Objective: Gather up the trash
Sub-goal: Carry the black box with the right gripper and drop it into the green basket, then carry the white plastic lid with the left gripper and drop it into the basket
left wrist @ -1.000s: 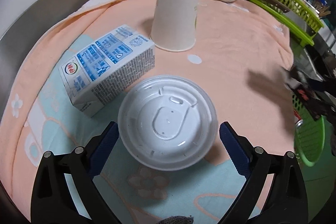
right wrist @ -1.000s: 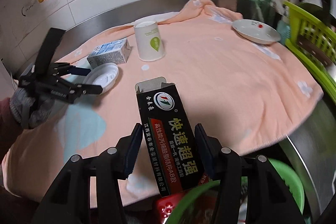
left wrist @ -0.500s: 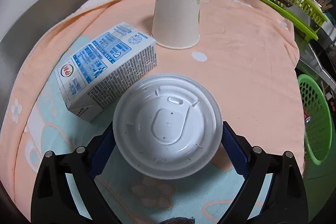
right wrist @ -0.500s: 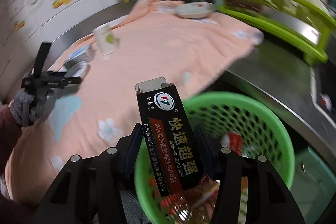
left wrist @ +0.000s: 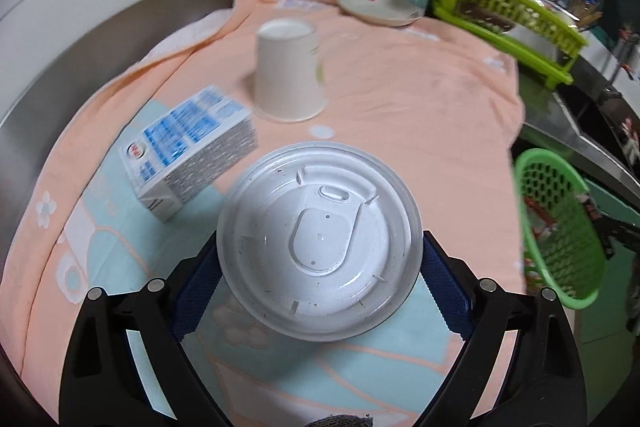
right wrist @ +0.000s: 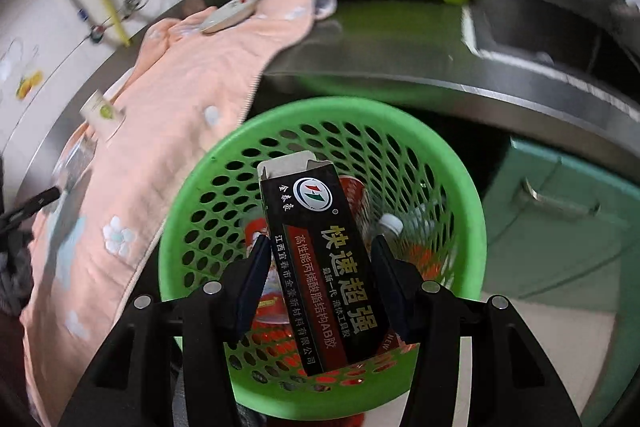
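My left gripper [left wrist: 320,259] is shut on a white plastic cup lid [left wrist: 319,241] and holds it above the peach towel [left wrist: 420,107]. A blue and white milk carton [left wrist: 188,151] lies on its side to the left. An upside-down white paper cup [left wrist: 288,79] stands behind it. My right gripper [right wrist: 318,259] is shut on a black glue box [right wrist: 324,259] and holds it upright over the green mesh trash basket [right wrist: 460,187]. The basket holds a red can and other litter. The basket also shows in the left wrist view [left wrist: 560,227], beyond the counter's right edge.
A white dish [left wrist: 380,9] sits at the towel's far edge. A lime green dish rack [left wrist: 504,11] stands at the back right beside a steel sink [right wrist: 560,27]. A teal cabinet [right wrist: 568,227] is behind the basket. The towel hangs over the counter edge.
My left gripper closed on the lid and lifted it off the towel. My right gripper carried the glue box from over the towel down over the green basket.
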Demonstrator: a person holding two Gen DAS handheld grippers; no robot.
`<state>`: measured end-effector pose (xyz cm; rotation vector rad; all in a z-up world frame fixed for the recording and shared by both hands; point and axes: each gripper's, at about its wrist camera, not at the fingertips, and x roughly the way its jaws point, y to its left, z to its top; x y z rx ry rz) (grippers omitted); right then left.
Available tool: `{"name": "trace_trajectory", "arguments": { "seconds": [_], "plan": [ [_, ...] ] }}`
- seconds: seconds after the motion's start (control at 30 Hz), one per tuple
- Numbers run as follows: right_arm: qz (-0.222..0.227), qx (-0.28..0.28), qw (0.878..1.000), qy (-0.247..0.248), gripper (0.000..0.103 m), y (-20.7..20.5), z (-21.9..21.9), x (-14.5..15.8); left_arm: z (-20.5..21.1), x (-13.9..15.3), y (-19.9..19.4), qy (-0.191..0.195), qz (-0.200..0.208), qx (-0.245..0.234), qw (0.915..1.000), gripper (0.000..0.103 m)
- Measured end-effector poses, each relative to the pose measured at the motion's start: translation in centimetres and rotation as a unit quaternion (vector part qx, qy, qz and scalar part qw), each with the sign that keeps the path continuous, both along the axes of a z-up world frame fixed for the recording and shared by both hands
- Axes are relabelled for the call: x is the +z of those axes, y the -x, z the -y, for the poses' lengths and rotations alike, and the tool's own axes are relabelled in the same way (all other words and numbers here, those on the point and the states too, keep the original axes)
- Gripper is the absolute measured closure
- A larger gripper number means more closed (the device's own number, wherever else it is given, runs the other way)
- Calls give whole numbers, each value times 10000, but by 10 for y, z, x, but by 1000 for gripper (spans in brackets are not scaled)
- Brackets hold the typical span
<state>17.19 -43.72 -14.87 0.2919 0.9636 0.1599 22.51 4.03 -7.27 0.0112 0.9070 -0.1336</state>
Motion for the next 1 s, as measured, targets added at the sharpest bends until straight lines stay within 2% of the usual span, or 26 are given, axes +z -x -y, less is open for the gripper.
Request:
{"name": "trace_trajectory", "arguments": {
  "seconds": [0.1,0.17,0.5,0.77,1.0],
  "plan": [
    [-11,-166,9997,-175,50,4,9,-6,18,12,9,11,120,-216,9997,12],
    [52,-246,9994,-242,41,8,14,-6,30,18,12,61,163,-349,9992,12],
    [333,-291,9988,-224,40,33,32,10,114,31,25,290,226,-1135,9929,12],
    [803,-192,9966,36,36,65,42,35,207,13,29,373,-31,-1861,9818,12],
    [1132,-338,9930,50,35,91,63,48,289,-23,22,243,-525,-2339,9705,12]
  ]
}}
